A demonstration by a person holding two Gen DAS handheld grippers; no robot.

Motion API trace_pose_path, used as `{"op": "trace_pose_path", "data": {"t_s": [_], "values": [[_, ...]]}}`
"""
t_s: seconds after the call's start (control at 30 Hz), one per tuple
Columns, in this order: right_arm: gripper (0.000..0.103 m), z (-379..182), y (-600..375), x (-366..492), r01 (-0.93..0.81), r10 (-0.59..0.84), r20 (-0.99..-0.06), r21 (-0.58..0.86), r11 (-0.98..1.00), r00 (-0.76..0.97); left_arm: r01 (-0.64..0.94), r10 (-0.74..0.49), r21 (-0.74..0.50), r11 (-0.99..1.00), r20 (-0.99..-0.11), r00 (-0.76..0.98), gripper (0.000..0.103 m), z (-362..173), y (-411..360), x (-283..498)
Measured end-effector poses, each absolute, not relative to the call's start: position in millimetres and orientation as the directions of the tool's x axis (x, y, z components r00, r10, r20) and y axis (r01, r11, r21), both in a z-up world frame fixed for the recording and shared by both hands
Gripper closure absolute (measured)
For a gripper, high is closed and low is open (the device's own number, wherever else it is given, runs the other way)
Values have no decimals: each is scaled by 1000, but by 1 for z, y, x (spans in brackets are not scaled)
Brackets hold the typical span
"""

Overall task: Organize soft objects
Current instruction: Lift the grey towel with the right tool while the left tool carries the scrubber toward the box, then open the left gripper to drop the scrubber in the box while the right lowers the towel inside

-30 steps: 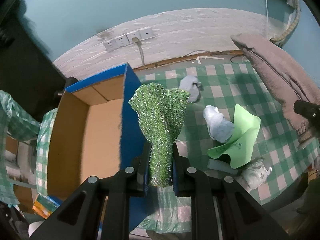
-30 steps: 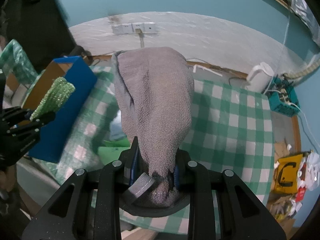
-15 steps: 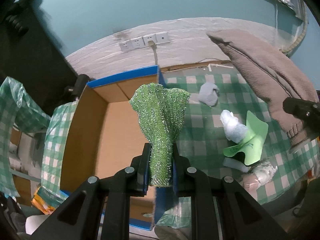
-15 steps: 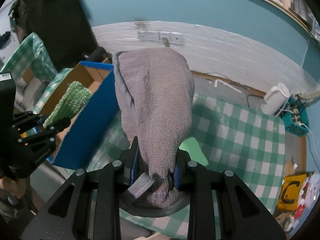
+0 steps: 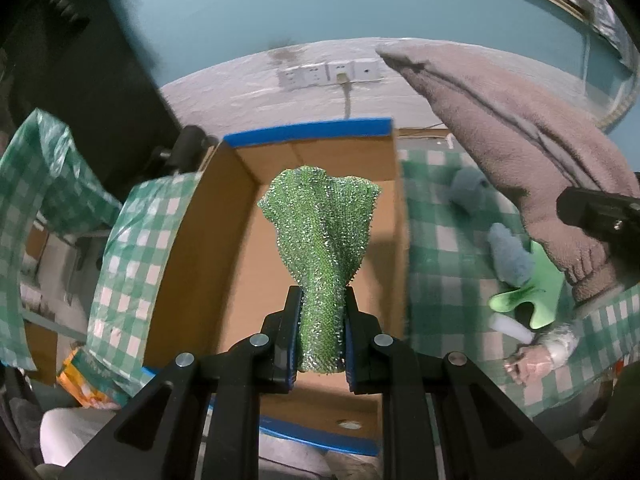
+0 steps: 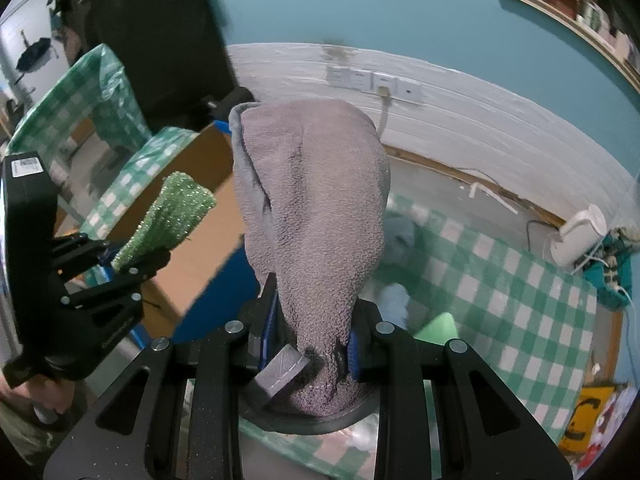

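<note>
Two grippers were in view, each clamped on a soft item. Left gripper (image 5: 320, 336) was pinched tight on the narrow end of a green sparkly scrubbing cloth (image 5: 322, 240), which fanned out upward and stood over the open cardboard box (image 5: 192, 240), a brown-walled box with blue rim tape. Box interior looked bare where visible. Right gripper (image 6: 312, 344) was closed on a grey-brown towel (image 6: 312, 200); the towel bunched between the pads and rose ahead of the lens, its hem tab poking out near the left pad. From the left wrist view the towel (image 5: 520, 152) hung above the green-and-white checked tablecloth (image 5: 440, 240), just beside the box. On the cloth lay two pale blue fuzzy pieces (image 5: 510, 254), a light green sheet (image 5: 536, 300) and a clear-wrapped bundle (image 5: 548, 350). White wall sockets (image 5: 328, 74) sat behind the box.
</note>
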State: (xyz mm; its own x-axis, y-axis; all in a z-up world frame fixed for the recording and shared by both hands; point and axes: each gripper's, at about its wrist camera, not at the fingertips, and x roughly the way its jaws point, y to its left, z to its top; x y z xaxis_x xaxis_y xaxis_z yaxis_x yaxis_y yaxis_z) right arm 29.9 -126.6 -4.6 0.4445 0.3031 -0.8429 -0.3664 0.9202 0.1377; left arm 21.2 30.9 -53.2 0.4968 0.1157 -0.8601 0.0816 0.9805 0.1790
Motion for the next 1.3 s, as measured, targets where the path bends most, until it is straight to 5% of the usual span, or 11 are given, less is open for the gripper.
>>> {"op": "trace_pose_path", "data": {"t_s": [0.77, 0.83, 0.9, 1.03, 1.3], "values": [[77, -33, 3, 63, -510, 362, -879, 168, 844, 309, -78, 141, 120, 990, -904, 404, 85, -83, 111, 29], [77, -38, 11, 66, -514, 364, -883, 174, 840, 296, -82, 139, 115, 990, -910, 391, 81, -86, 114, 30], [77, -43, 19, 68, -519, 365, -886, 177, 836, 285, -84, 139, 115, 990, -911, 387, 64, -87, 115, 30], [59, -51, 28, 72, -521, 379, -886, 200, 830, 265, -90, 162, 137, 986, -905, 393, 46, -86, 118, 28], [43, -55, 25, 74, -493, 386, -878, 212, 844, 283, -117, 175, 139, 983, -901, 397, 41, -82, 128, 28]]}}
